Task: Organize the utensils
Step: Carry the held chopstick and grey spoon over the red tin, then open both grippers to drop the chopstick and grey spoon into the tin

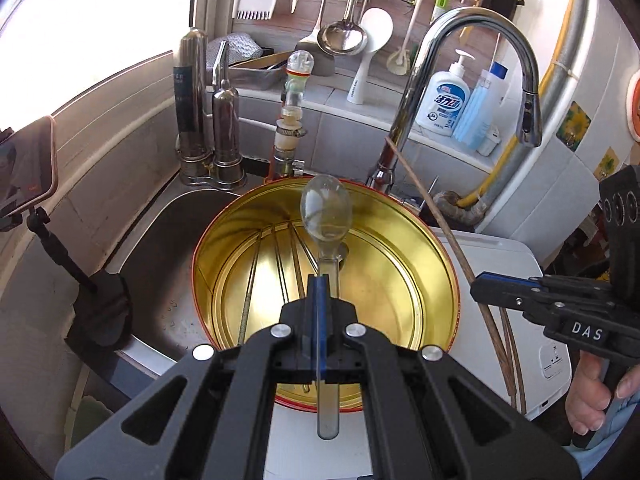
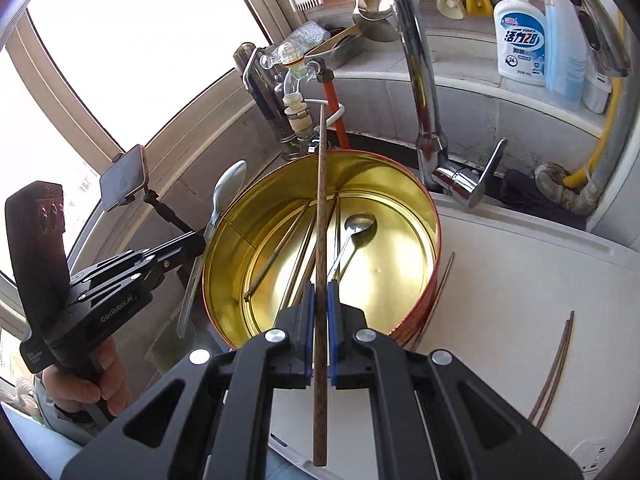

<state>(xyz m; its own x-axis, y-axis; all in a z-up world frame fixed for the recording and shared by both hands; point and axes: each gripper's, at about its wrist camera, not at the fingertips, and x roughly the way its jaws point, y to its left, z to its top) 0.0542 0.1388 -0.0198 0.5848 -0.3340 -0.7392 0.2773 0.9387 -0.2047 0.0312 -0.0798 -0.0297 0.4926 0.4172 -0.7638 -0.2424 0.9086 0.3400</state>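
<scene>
Left wrist view. Our left gripper [image 1: 320, 300] is clenched on a clear plastic spoon [image 1: 326, 216], pinched along the handle, bowl pointing forward and up, handle tail trailing back between the arms. Directly below and ahead sits the round gold tin [image 1: 440, 248], open-topped, with thin metal utensils lying on its floor. To the right, our right gripper [image 1: 486, 286] holds a brown chopstick [image 1: 452, 248] slanting across the tin's right rim. We judge the step to be lowering the spoon into the tin; it goes best with the bowl tipped down first, letting go only once the tip nears the floor, so it lies beside the others rather than bouncing. Room: the sink [image 1: 160, 240] drops away to the left, the tap [image 1: 480, 40] arches ahead and right; clear space lies straight above the tin.

Right wrist view. Our right gripper [image 2: 320, 292] grips the chopstick [image 2: 321, 208] mid-length, tip reaching forward past the tin's [image 2: 434, 216] far rim. Inside lie a metal spoon [image 2: 358, 228] and several rods. The left gripper [image 2: 198, 244] hangs left, just outside the rim. More chopsticks [image 2: 554, 364] wait on the white surface [image 2: 520, 280] to the right. The tap base [image 2: 452, 178] stands close ahead-right; the two tools should enter one after the other.
</scene>
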